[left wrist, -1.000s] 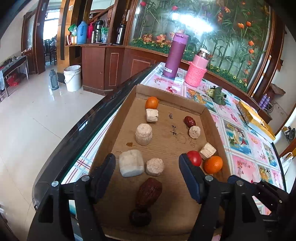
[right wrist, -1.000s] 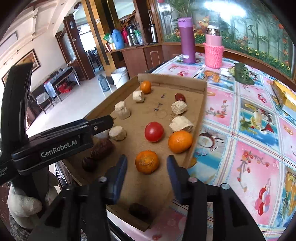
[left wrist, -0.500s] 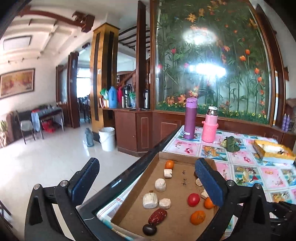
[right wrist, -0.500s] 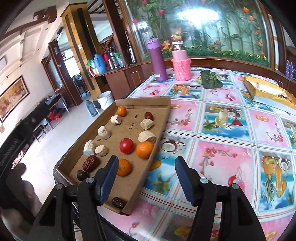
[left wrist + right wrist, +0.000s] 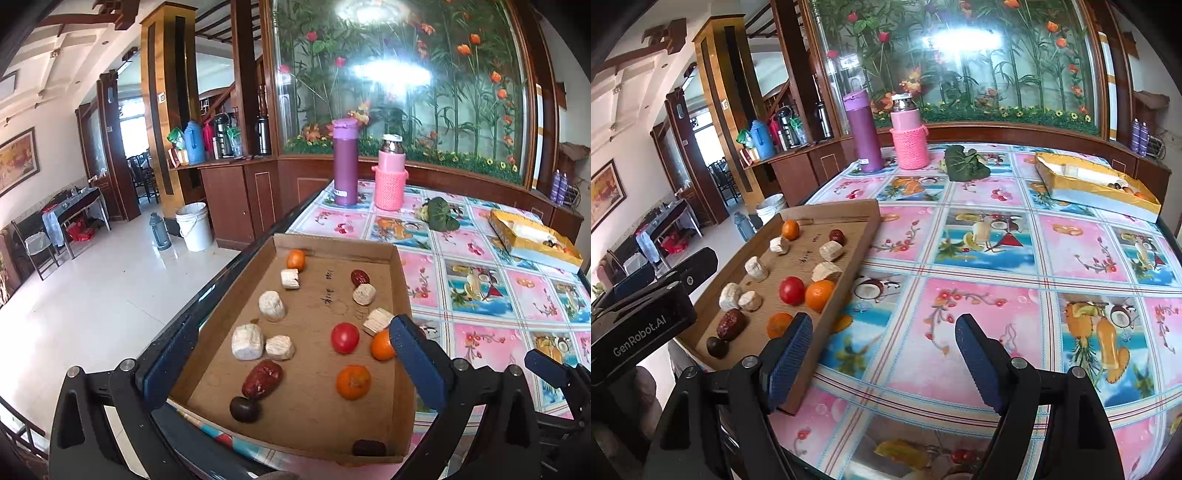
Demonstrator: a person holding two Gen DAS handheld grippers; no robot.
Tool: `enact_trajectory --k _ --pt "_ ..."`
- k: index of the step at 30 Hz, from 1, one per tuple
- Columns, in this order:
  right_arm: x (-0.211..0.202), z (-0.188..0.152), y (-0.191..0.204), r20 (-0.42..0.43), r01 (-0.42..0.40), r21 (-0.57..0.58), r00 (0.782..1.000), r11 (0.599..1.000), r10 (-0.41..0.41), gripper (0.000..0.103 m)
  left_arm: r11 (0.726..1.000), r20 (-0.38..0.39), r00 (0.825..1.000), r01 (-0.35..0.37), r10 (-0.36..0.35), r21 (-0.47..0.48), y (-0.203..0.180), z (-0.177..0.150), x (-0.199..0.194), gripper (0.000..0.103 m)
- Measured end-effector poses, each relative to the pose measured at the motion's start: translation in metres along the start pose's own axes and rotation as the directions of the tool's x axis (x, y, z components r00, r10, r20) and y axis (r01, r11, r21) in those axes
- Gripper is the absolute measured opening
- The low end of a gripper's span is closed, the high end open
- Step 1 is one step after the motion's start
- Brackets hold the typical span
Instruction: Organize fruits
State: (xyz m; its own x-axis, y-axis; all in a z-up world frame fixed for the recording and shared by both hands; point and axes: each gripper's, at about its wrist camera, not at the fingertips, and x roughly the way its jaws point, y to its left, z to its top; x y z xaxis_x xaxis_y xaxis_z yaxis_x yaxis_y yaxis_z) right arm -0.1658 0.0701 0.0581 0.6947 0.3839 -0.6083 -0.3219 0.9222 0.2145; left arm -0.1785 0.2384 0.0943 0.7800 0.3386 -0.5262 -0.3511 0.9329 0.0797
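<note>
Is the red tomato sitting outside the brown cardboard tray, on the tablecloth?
No, the round red tomato lies inside the shallow brown cardboard tray, beside a round orange tangerine.

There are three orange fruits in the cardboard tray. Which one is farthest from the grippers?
The orange in the tray's far left corner, beside a pale chunk. The other two oranges lie at the near end, close to the red tomato.

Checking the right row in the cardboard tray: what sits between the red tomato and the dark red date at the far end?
Left wrist view: between tomato and date lie two pale chunks.
</note>
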Motion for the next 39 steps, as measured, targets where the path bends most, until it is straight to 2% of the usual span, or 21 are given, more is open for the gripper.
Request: enact_trajectory --k 6,30,39 --pt "0.001 -0.003 -0.001 -0.007 0.018 -0.012 1.0 1.0 -0.018 0.084 1.0 -0.033 0.999 0.006 -0.005 0.029 -0.009 -0.005 0.006 0.103" --pt "0.013 -0.011 0.017 -0.036 0.052 -0.073 0.998 0.996 -0.055 0.087 0.999 -0.118 0.992 0.052 -0.053 -0.012 0.004 -0.015 0.026 0.103" --pt "0.014 -0.014 0.027 -0.034 0.041 -0.116 0.998 0.992 -0.045 0.087 0.998 -0.098 0.993 0.063 -0.064 -0.007 0.002 -0.013 0.024 0.103"
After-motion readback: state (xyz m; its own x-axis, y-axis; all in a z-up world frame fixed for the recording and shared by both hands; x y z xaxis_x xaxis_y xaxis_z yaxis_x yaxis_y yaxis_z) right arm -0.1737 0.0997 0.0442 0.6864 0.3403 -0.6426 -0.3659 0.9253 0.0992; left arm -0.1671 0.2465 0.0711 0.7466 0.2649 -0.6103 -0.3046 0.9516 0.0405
